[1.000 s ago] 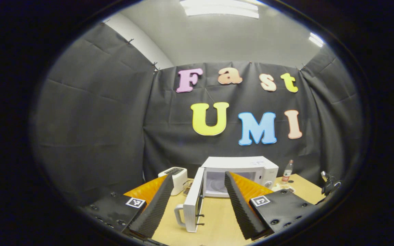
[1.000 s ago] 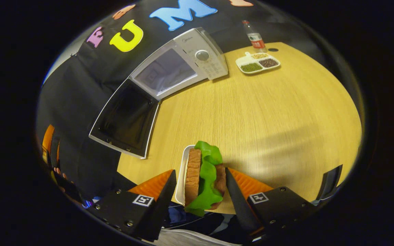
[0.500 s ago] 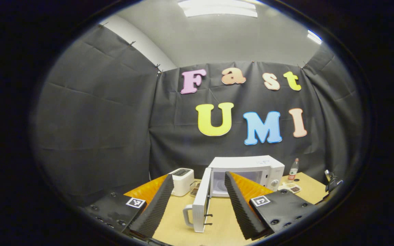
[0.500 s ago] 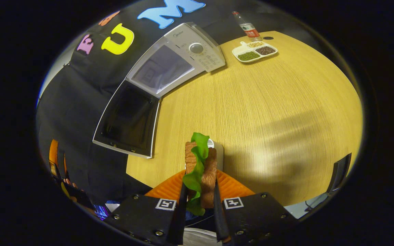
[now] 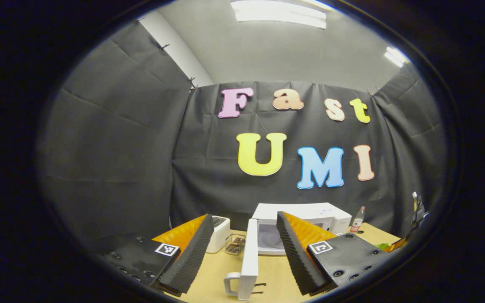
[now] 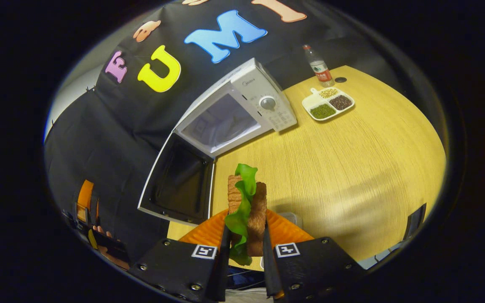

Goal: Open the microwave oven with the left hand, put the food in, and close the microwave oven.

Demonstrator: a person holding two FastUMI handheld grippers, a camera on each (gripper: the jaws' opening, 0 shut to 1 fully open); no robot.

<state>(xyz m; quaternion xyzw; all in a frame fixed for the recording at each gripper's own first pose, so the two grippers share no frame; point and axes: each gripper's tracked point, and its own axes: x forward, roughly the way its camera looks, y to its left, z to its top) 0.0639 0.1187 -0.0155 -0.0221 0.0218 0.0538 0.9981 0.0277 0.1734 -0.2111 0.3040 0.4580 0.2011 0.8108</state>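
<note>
So the food here is a sandwich (image 6: 246,210): two slabs of brown toasted-looking bread with a frilly bright green lettuce leaf squished between them and sticking out the top. The right hand-held gripper (image 6: 242,248) has it pinched on edge, one finger against each bread slice, and it's up off the table (image 6: 352,160). Just behind it on the wood there's a small pale tray (image 6: 291,219), mostly hidden, so I can't say much about it.

One microwave (image 6: 242,113), white, with a round dial and a button panel on its right side. Its door (image 6: 179,181) is swung wide open to the left, dark glass in a white frame, and the cavity looks bare from here. In the left gripper view you see the door (image 5: 250,261) edge-on with its white handle (image 5: 231,284) facing out.

The left hand-held gripper (image 5: 242,252) is spread wide and holding nothing, hanging in front of the door.

Rest of the count: one white toaster (image 5: 217,229) left of the microwave, one little wire basket (image 5: 235,245) next to it, one plastic bottle (image 6: 318,67) with a red label at the back, and one white divided dish (image 6: 328,104) with three compartments, green, dark brown and yellowish bits in them.
</note>
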